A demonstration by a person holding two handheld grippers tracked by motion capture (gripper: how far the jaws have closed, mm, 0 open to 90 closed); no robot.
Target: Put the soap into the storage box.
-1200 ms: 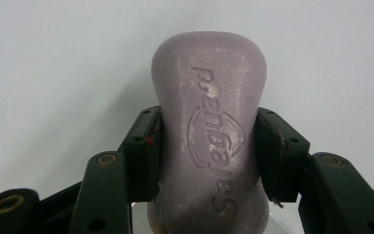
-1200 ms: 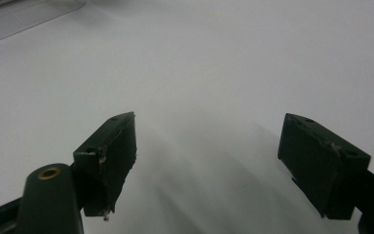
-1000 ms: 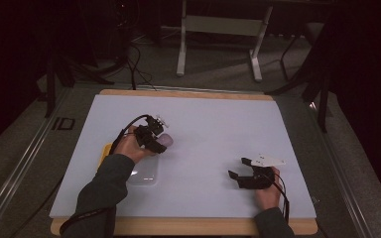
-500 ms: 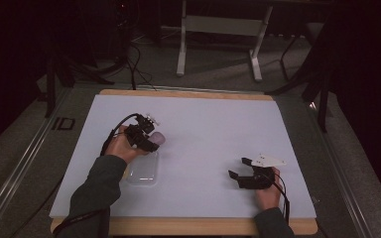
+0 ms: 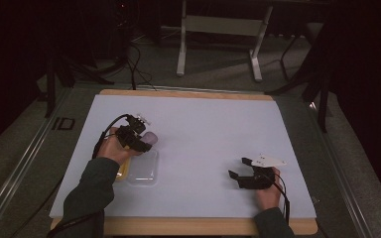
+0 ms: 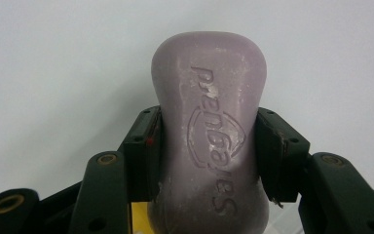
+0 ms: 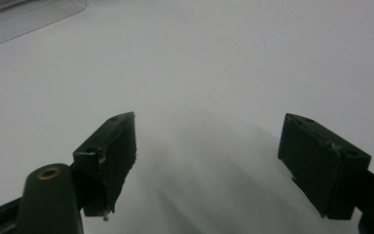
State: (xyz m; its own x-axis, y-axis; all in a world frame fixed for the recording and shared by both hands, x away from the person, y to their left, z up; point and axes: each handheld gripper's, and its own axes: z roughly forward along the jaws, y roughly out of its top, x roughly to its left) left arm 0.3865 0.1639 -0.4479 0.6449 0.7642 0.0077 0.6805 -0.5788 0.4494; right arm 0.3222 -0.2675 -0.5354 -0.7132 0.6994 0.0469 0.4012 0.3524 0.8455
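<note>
A lilac bar of soap (image 6: 208, 131) with an embossed brand mark sits lengthwise between my left gripper's (image 6: 208, 146) black pads, which press on its narrow waist. In the high view the same soap (image 5: 149, 137) shows at the tip of the left gripper (image 5: 144, 141), held just above the white mat beyond a clear plastic tray (image 5: 143, 172). A yellow thing (image 5: 122, 171) lies by that tray's left side, under my hand. At the mat's right my right gripper (image 5: 238, 169) rests with its jaws wide apart; in its own view the right gripper (image 7: 224, 161) has only bare mat between the pads.
A white mat (image 5: 203, 124) covers the wooden tabletop (image 5: 188, 93). The clear tray's corner (image 7: 24, 17) appears far off in the right gripper view. Beyond the table stand a metal frame's legs (image 5: 181, 44) and cables on a dark floor.
My left hand has carried the soap leftward and slightly toward the far side, off the clear tray. The right gripper has stayed where it was.
</note>
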